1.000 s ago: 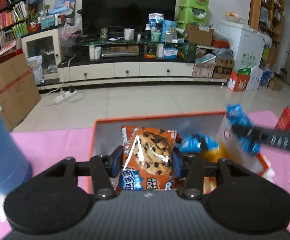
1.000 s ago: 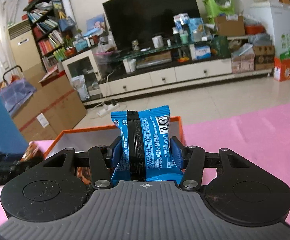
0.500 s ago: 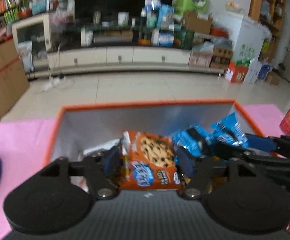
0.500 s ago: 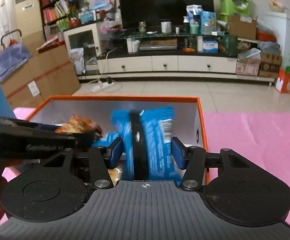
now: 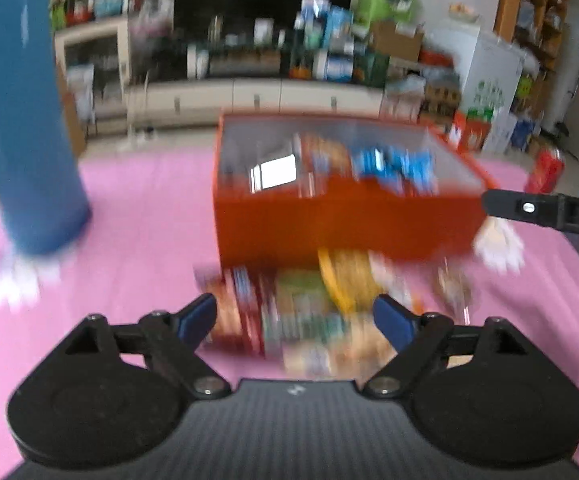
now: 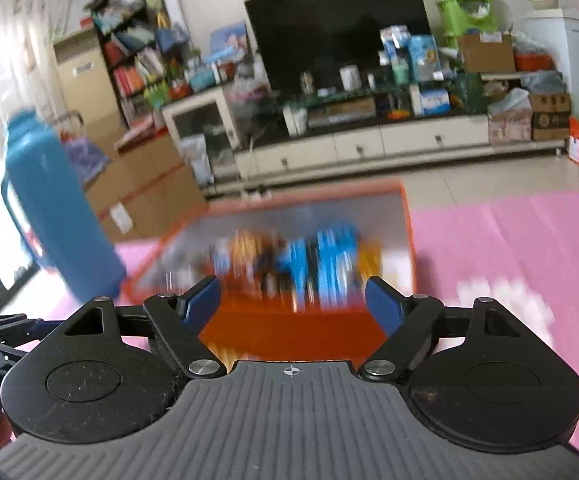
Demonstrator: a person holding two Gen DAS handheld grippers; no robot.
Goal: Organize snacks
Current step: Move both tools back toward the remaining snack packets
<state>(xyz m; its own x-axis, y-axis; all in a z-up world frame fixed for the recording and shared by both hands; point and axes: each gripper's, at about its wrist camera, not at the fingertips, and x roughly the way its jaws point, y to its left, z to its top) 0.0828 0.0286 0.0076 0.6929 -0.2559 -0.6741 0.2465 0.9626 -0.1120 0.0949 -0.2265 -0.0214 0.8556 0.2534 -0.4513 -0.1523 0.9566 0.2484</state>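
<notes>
Both wrist cameras are looking forward and downward over their own fingers, near the pink mat (image 5: pixel 137 216); both are sharing the orange box (image 5: pixel 329 224), the blue bottle (image 6: pixel 57 208) at left, the far television wall

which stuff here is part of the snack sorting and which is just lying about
Part of the job:
- orange box
- blue packets inside it
- loose snack packets in front of the box

Just lying about:
- blue bottle
- red can
- TV
- pink mat under everything

Snack packets (image 5: pixel 309 316) blurred beyond identification
</notes>
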